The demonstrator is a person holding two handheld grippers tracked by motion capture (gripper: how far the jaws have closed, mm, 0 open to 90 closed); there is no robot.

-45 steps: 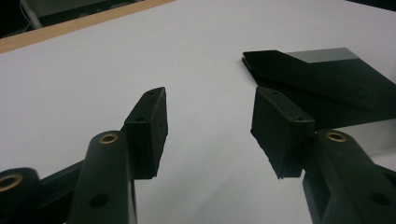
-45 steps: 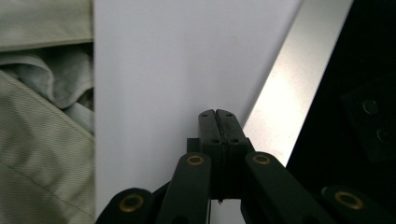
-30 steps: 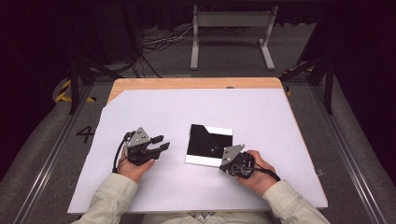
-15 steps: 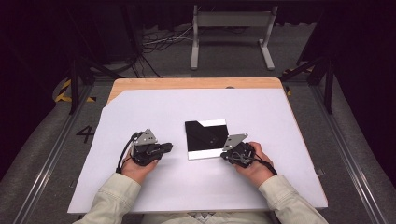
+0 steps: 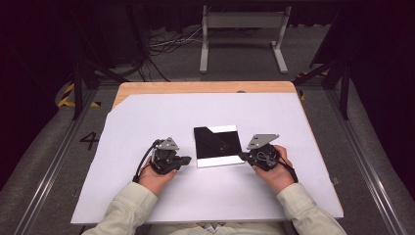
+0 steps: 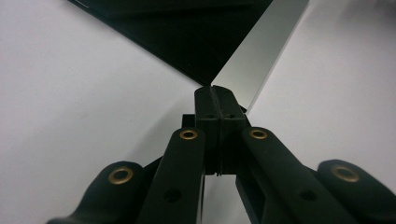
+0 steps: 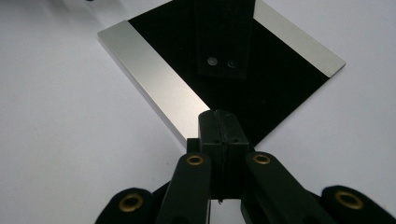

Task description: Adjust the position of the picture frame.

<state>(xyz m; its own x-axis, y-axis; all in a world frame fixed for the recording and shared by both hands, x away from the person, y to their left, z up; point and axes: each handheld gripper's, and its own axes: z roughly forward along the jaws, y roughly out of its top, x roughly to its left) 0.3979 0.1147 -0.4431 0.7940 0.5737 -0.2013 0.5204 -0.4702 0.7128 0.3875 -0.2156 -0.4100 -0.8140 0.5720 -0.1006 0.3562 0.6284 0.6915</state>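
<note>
Table [image 5: 147, 117] under a white sheet takes up most of the high view, its wooden edge showing at twelve o'clock. At the sheet's centre lies a flat black panel [image 5: 218, 146] with silvery strips along two edges, lying flat and tipped slightly off square. Two forearms in pale sleeves come in from six o'clock and spread apart, one hand on each side of the panel.

The left gripper [image 5: 185, 159] rests low on the sheet at the panel's eight o'clock corner, pointing toward three o'clock. Its jaws have just been closing and now sit clenched together with nothing between them; in the left gripper view their tip [image 6: 216, 89] sits right at the panel's corner [image 6: 187, 42].

The right gripper [image 5: 243, 156] sits at the panel's four o'clock corner, pointing toward nine o'clock. Its jaws are clenched on nothing, the tip [image 7: 219, 114] just at the panel's edge [image 7: 261, 79].
</note>
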